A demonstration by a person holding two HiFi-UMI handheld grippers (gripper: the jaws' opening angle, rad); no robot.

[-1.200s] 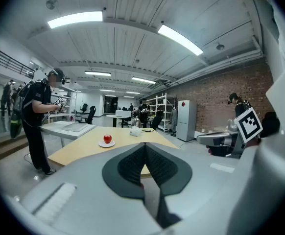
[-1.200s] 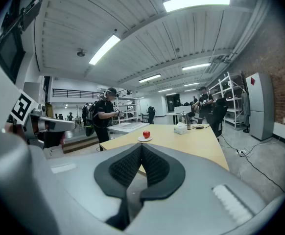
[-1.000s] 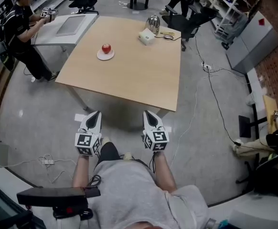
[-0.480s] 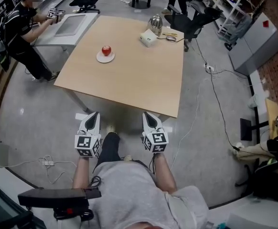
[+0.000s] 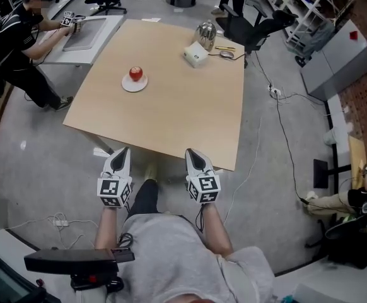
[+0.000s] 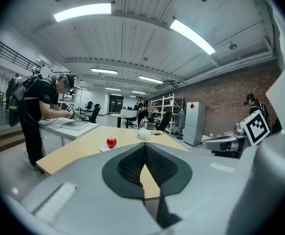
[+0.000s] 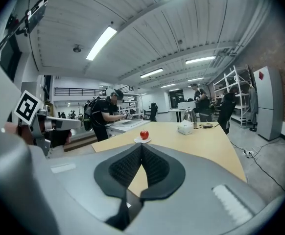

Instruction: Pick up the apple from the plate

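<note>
Red apple (image 5: 136,74) alone on a white plate (image 5: 127,86) on the table (image 5: 177,112).
We hold the left gripper (image 5: 123,150) and right gripper (image 5: 190,152) off the table's near edge, jaws pressed together, empty.

A pale wooden table (image 5: 183,118) stood on a smooth grey floor (image 5: 38,163), with a white side table (image 5: 108,33) just beside its far left corner. A black office chair (image 5: 250,27), metal shelving (image 5: 300,8) and a grey cabinet (image 5: 335,59) lay beyond. A cable (image 5: 284,131) trailed across the floor. A brick wall (image 6: 221,106) closed one side, under long ceiling lights (image 6: 82,11).
</note>
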